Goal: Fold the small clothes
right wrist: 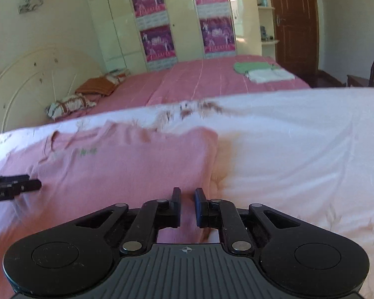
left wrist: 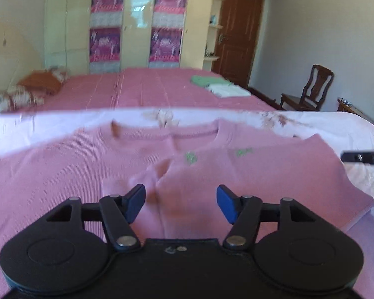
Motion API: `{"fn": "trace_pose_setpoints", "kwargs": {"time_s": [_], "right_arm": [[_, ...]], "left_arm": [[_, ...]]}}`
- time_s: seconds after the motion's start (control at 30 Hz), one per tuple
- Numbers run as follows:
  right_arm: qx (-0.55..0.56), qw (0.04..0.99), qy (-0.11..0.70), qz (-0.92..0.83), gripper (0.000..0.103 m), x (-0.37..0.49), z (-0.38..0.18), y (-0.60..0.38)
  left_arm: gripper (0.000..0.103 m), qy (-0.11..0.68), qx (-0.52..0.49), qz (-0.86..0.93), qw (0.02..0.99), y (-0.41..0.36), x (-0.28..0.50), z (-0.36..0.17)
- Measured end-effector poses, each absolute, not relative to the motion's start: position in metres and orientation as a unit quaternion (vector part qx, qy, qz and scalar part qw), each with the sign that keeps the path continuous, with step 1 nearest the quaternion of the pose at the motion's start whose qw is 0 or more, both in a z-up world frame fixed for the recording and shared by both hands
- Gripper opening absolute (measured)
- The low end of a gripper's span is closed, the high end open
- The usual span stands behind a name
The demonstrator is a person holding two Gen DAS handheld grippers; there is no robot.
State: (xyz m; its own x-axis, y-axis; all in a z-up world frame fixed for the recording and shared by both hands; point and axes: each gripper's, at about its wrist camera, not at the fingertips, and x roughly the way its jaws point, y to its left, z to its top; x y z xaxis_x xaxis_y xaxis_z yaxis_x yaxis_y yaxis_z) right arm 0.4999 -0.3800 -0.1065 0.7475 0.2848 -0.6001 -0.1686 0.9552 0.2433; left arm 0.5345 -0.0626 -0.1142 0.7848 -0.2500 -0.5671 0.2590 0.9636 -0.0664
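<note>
A small pink ribbed top (left wrist: 162,164) with tiny green embroidery lies flat on a white quilt (left wrist: 336,124), neckline at the far side. My left gripper (left wrist: 180,203) hovers low over its middle, jaws wide open and empty, a raised crease between them. In the right wrist view the same top (right wrist: 117,164) fills the left side. My right gripper (right wrist: 187,206) is over the top's right edge, jaws nearly closed with a narrow gap; I cannot tell if cloth is pinched. Each gripper's tip shows at the other view's edge.
Beyond the quilt is a bed with a pink cover (right wrist: 199,79) holding folded green and white clothes (right wrist: 264,71) and pillows (right wrist: 69,104) by the headboard. A wardrobe, a brown door and a wooden chair (left wrist: 309,89) stand behind.
</note>
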Motion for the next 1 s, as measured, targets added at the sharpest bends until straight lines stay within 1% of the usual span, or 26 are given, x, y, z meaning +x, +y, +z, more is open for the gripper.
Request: {"fn": "trace_pose_setpoints", "kwargs": {"time_s": [0.03,0.1,0.17,0.2,0.27,0.3,0.4,0.47,0.5,0.57,0.6,0.67,0.7,0.73,0.77,0.8,0.87,0.9,0.97,1.0], "right_arm": [[0.079,0.936,0.319,0.124,0.012,0.507,-0.101,-0.379],[0.081,0.936,0.318,0.123,0.012,0.531,-0.099,-0.376],[0.072,0.929,0.347,0.111,0.012,0.561,-0.112,-0.374],[0.06,0.921,0.373,0.095,0.009,0.574,-0.122,-0.374],[0.076,0.92,0.373,0.093,0.005,0.58,-0.129,-0.385],[0.084,0.919,0.376,0.087,0.005,0.579,-0.124,-0.387],[0.084,0.932,0.336,0.106,0.006,0.538,-0.102,-0.387],[0.075,0.931,0.337,0.119,0.006,0.511,-0.099,-0.378],[0.069,0.929,0.341,0.124,0.006,0.501,-0.101,-0.373],[0.059,0.917,0.375,0.121,0.006,0.487,-0.116,-0.362],[0.047,0.919,0.374,0.117,0.005,0.483,-0.124,-0.357],[0.034,0.925,0.364,0.107,0.005,0.479,-0.125,-0.351],[0.039,0.924,0.366,0.097,0.006,0.48,-0.121,-0.35],[0.045,0.928,0.358,0.089,0.006,0.476,-0.115,-0.35],[0.053,0.933,0.346,0.086,0.006,0.47,-0.111,-0.35],[0.062,0.934,0.342,0.085,0.006,0.465,-0.11,-0.35],[0.059,0.92,0.378,0.08,0.006,0.463,-0.123,-0.344],[0.046,0.927,0.365,0.078,0.012,0.456,-0.124,-0.34],[0.041,0.924,0.375,0.059,0.03,0.453,-0.113,-0.335],[0.053,0.927,0.368,0.056,0.052,0.449,-0.106,-0.335]], "left_arm": [[0.063,0.302,0.008,-0.134,0.944,-0.065,0.539,-0.115],[0.064,0.331,-0.002,-0.127,0.935,-0.069,0.552,-0.123],[0.067,0.327,0.016,-0.119,0.937,-0.071,0.557,-0.133],[0.065,0.328,0.012,-0.119,0.937,-0.069,0.557,-0.132],[0.063,0.323,-0.004,-0.109,0.94,-0.063,0.55,-0.124],[0.063,0.315,-0.008,-0.101,0.944,-0.059,0.544,-0.119],[0.065,0.312,-0.028,-0.102,0.944,-0.056,0.525,-0.111],[0.065,0.314,-0.024,-0.098,0.944,-0.061,0.513,-0.114],[0.065,0.322,-0.023,-0.096,0.942,-0.064,0.508,-0.117],[0.065,0.334,-0.003,-0.089,0.939,-0.072,0.503,-0.128],[0.066,0.327,0.017,-0.084,0.941,-0.077,0.5,-0.129],[0.065,0.323,0.027,-0.08,0.943,-0.082,0.497,-0.119],[0.067,0.31,0.021,-0.086,0.947,-0.081,0.492,-0.114],[0.075,0.302,0.019,-0.092,0.949,-0.08,0.488,-0.112],[0.078,0.311,0.023,-0.098,0.945,-0.08,0.487,-0.115],[0.079,0.338,0.031,-0.103,0.935,-0.081,0.492,-0.123],[0.078,0.331,0.034,-0.105,0.937,-0.079,0.489,-0.125],[0.076,0.329,0.023,-0.106,0.938,-0.074,0.485,-0.119],[0.076,0.308,0.0,-0.103,0.946,-0.056,0.472,-0.11],[0.076,0.304,-0.011,-0.092,0.948,-0.042,0.464,-0.108]]}}
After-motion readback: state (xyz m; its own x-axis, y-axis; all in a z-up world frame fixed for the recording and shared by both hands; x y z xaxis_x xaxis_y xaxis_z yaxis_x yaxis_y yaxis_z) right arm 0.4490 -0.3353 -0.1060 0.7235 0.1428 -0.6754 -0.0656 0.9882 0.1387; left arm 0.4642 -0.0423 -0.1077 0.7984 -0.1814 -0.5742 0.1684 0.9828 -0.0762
